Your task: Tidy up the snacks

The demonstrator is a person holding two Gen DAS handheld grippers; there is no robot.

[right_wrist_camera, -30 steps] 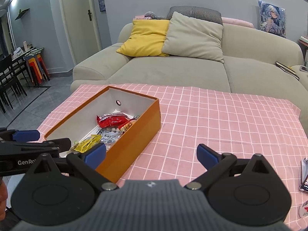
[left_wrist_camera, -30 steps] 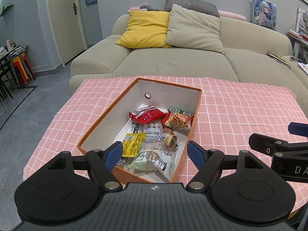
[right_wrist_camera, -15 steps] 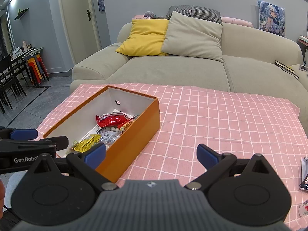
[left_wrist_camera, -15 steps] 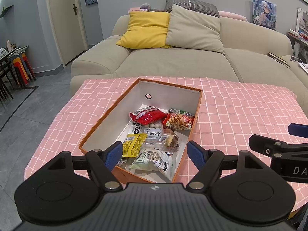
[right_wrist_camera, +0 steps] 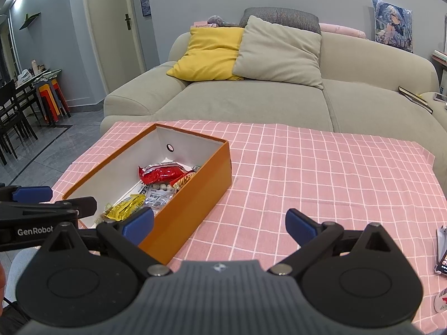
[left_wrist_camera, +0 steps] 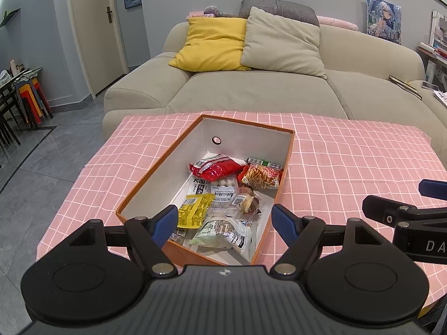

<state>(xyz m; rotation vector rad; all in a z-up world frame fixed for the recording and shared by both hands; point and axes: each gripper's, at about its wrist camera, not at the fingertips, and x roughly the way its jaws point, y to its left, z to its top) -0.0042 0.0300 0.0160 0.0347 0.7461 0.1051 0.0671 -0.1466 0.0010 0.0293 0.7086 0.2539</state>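
An orange box (left_wrist_camera: 156,178) with a white inside stands on the pink checked tablecloth (left_wrist_camera: 349,156). It holds several snack packs: a red pack (left_wrist_camera: 216,168), a pack of orange sticks (left_wrist_camera: 261,176), a yellow pack (left_wrist_camera: 195,210) and a white-green pack (left_wrist_camera: 223,231). My left gripper (left_wrist_camera: 225,224) is open and empty above the box's near end. My right gripper (right_wrist_camera: 220,223) is open and empty, to the right of the box (right_wrist_camera: 195,192), over the cloth. The red pack (right_wrist_camera: 162,173) and yellow pack (right_wrist_camera: 125,208) also show in the right wrist view.
A beige sofa (left_wrist_camera: 265,89) with a yellow cushion (left_wrist_camera: 212,44) and a grey cushion (left_wrist_camera: 282,46) stands behind the table. A phone-like item (right_wrist_camera: 441,254) lies at the table's right edge. Chairs and stools (left_wrist_camera: 30,97) stand at the far left.
Both grippers have drawn back slightly, so the box sits a little farther off. The jaws stay open and the snacks have not moved.
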